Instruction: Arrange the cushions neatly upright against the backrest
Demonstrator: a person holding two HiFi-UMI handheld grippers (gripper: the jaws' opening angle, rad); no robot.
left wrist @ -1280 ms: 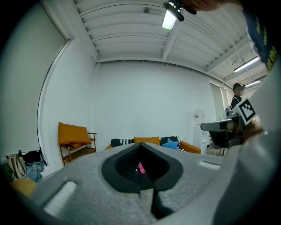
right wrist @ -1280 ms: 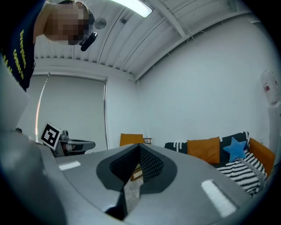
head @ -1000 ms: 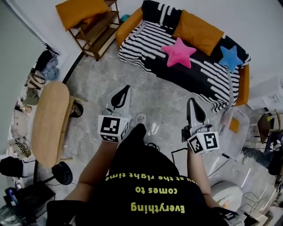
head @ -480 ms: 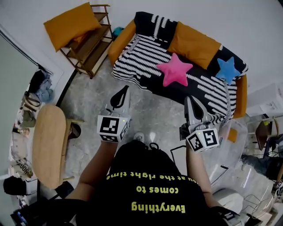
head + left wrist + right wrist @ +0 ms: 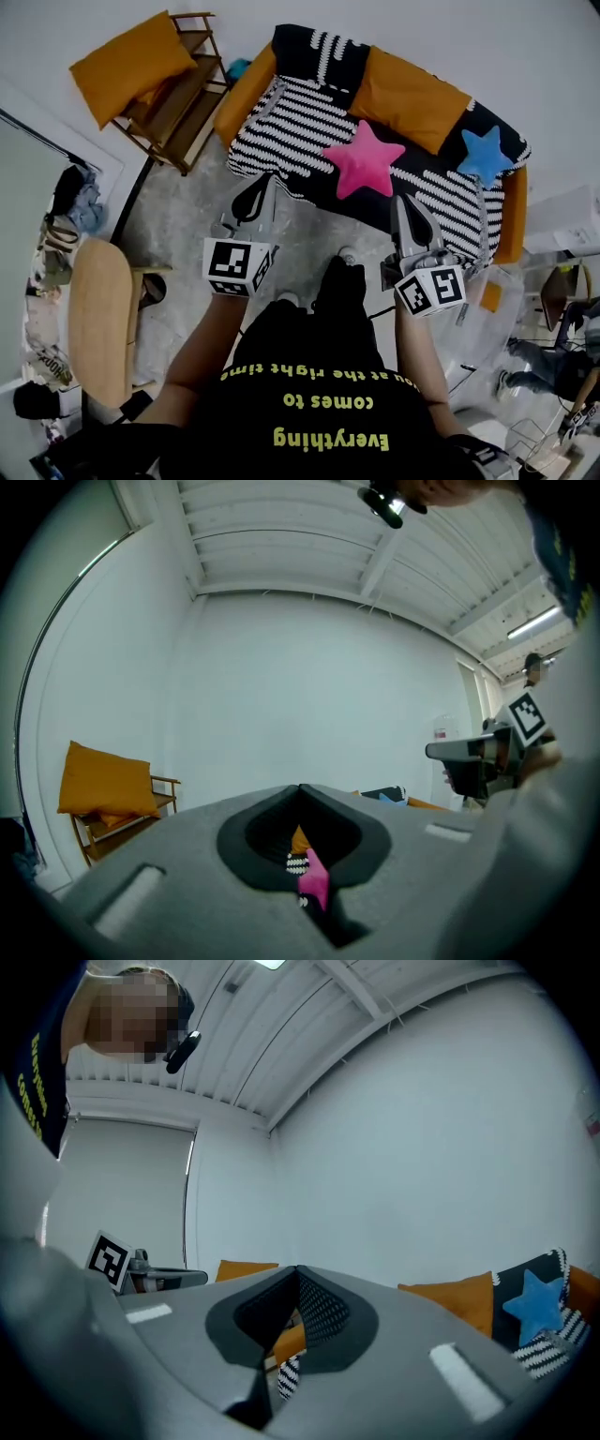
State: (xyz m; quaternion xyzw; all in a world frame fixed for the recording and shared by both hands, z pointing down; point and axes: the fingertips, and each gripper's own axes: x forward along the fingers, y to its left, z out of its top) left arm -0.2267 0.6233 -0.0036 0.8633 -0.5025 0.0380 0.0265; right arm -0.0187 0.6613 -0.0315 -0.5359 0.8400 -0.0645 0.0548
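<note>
Currently, the left tool and the right tool are both fully closed on nothing, held level and side by side before the black-and-white striped sofa. The pink star-shaped cushion lies on the seat, and the blue star-shaped cushion sits at the right end. The orange rectangular cushion rests against the backrest. A second orange cushion sits on the wooden shelf.

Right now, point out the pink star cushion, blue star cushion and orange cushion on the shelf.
pink star cushion (image 5: pixel 363 172), head view, its centre
blue star cushion (image 5: pixel 485 155), head view, its centre
orange cushion on the shelf (image 5: pixel 120 67), head view, its middle
</note>
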